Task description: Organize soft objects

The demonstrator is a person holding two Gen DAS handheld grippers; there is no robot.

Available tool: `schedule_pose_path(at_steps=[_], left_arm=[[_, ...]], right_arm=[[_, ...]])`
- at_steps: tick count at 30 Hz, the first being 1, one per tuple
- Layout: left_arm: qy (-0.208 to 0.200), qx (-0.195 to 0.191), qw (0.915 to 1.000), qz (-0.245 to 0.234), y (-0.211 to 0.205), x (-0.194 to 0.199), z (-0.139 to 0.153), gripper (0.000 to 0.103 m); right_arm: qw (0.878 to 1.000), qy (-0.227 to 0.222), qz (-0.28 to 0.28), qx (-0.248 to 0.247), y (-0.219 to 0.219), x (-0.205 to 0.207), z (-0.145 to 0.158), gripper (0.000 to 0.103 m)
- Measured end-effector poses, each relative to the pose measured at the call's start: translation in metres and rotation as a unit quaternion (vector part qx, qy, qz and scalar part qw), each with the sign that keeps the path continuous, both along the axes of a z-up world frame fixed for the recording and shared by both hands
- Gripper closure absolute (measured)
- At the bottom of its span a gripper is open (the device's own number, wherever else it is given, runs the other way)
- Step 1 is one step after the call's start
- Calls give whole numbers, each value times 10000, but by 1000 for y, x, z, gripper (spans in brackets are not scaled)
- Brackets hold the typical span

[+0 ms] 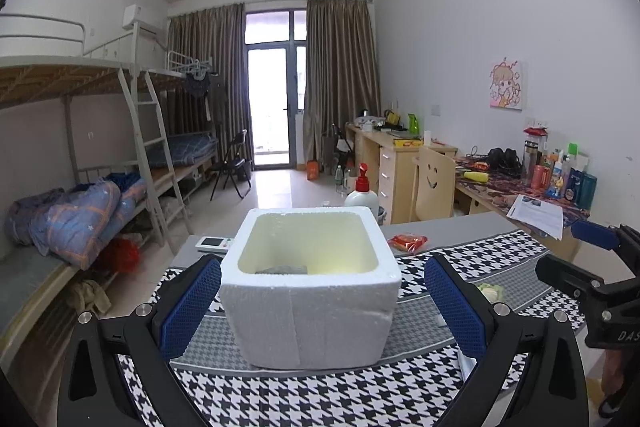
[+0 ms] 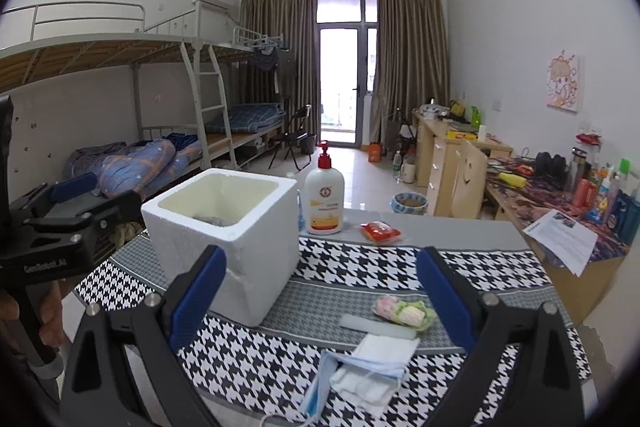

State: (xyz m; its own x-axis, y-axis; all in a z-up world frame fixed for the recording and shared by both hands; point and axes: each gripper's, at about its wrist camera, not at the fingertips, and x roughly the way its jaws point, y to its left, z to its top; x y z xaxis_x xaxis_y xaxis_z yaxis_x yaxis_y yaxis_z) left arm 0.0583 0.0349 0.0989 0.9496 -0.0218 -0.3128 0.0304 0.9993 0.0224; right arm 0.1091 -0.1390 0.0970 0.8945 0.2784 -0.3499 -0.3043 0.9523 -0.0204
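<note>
Foam box (image 2: 224,227) is standing upright on the houndstooth mat (image 2: 360,267), its open top showing one grey item (image 2: 210,219) lying at the bottom. Right gripper (image 2: 320,301) is hovering with its jaws spread wide and gripping nothing; the soft objects are lying on the mat directly between and just ahead of its blue pads (image 2: 444,301). Nearest is one blue mask (image 2: 344,375), its long axis running from near left to far right, partly overlapping one white folded cloth (image 2: 380,363). Just beyond are lying one clear flat strip (image 2: 376,326) and one pink-and-green plush piece (image 2: 404,311), side by side. Left gripper (image 1: 322,301) is also wide open and empty, its pads sitting on either side of the box without visibly touching it. The right gripper is therefore the nearer one to the loose items, and the box is lying to the left and farther away from them; any transfer will likely be running leftward and up over the box rim. Far behind the box are standing one lotion bottle (image 2: 324,195) and, to its right, one red packet (image 2: 380,231). One remote (image 1: 214,243) is lying far left of the box.
</note>
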Motion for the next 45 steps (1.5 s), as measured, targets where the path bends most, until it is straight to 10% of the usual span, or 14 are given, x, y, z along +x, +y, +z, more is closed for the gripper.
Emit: schedule_pose_path(at_steps=[45], left_arm=[[193,-118,9991,-363,-25,-35,-77,1]], right_arm=[[9993,192,-293,91,-22,-46,-80,5]])
